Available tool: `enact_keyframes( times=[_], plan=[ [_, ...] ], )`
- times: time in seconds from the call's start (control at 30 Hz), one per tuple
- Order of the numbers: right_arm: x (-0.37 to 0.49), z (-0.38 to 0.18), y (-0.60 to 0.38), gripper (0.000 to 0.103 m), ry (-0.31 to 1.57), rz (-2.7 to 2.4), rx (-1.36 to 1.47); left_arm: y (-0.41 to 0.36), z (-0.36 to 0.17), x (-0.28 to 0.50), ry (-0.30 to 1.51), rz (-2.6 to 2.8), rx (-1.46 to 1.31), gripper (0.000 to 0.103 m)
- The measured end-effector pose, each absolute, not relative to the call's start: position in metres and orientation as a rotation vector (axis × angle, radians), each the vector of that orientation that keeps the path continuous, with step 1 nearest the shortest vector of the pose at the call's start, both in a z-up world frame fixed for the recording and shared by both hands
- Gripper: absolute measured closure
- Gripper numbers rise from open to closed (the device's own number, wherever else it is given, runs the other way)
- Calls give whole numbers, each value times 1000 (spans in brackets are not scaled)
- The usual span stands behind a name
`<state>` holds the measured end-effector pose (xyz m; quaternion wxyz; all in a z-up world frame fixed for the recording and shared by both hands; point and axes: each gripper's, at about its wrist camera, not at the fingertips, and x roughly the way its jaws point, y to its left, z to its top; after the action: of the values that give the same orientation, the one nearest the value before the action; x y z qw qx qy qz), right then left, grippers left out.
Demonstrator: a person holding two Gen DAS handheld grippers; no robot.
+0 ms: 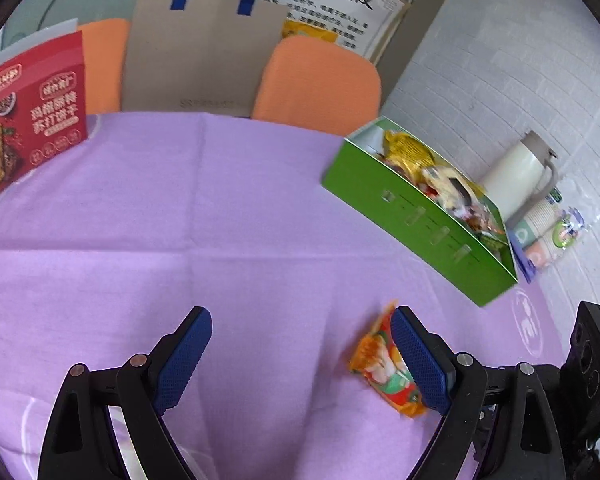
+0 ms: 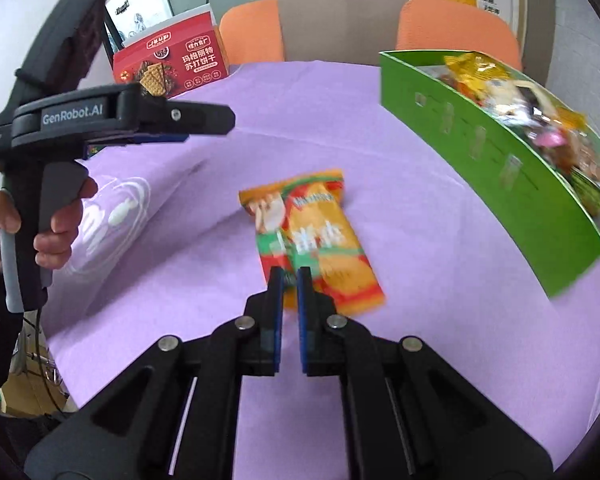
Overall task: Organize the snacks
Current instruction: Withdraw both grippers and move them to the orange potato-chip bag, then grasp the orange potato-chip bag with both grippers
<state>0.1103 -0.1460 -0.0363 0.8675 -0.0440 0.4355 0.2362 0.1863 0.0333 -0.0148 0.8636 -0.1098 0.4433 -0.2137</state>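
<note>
Purple cloth (image 1: 220, 208) covers the round table, with two orange chairs (image 1: 320, 80) and a cardboard sheet (image 1: 196, 56) behind it and a red cracker box (image 1: 32, 120) standing at the far left edge. A green box (image 2: 480, 152) sits toward the right side of the table, already well filled with mixed snack packets; a yellow packet (image 1: 408, 148) pokes up at its far end. Beyond it, against the tiled wall, stand a cream jug (image 1: 516, 172) and some paper cups (image 1: 540, 224).

One orange snack packet (image 2: 316, 240) is outside the green box, lying flat on the cloth, near the box but not touching it. The right gripper (image 2: 290, 280) is pinched on the near end of this packet, its jaws almost together with the wrapper edge between them. Whether the packet is lifted off the cloth at all is hard to say, since the picture is blurred there.

The left gripper (image 1: 300, 356) hangs over the cloth with its jaws spread wide and nothing between them; the packet lies just behind its right finger. A hand (image 2: 20, 224) holds its handle.

By the look of it, most of the sorting is done: the loose packet is the only one left on the table, and it needs carrying over the green wall and dropping in.
</note>
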Motion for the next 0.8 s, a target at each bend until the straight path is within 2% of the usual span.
enact_keyframes(
  times=[0.07, 0.13, 0.27, 0.53, 0.8],
  plan=[
    [96, -34, -158, 63, 898, 459, -88, 19, -19, 180, 959, -500, -225, 10],
    [88, -33, -168, 54, 895, 428, -68, 1, -23, 175, 970, -533, -175, 10],
    [81, -38, -183, 54, 913, 418, -11, -24, -31, 174, 970, -516, -72, 10],
    [95, -46, -175, 53, 944, 416, 22, -28, -48, 193, 1030, -547, -118, 11],
    [110, -49, -161, 53, 945, 423, 20, -29, -49, 192, 1013, -607, -96, 43]
  ],
)
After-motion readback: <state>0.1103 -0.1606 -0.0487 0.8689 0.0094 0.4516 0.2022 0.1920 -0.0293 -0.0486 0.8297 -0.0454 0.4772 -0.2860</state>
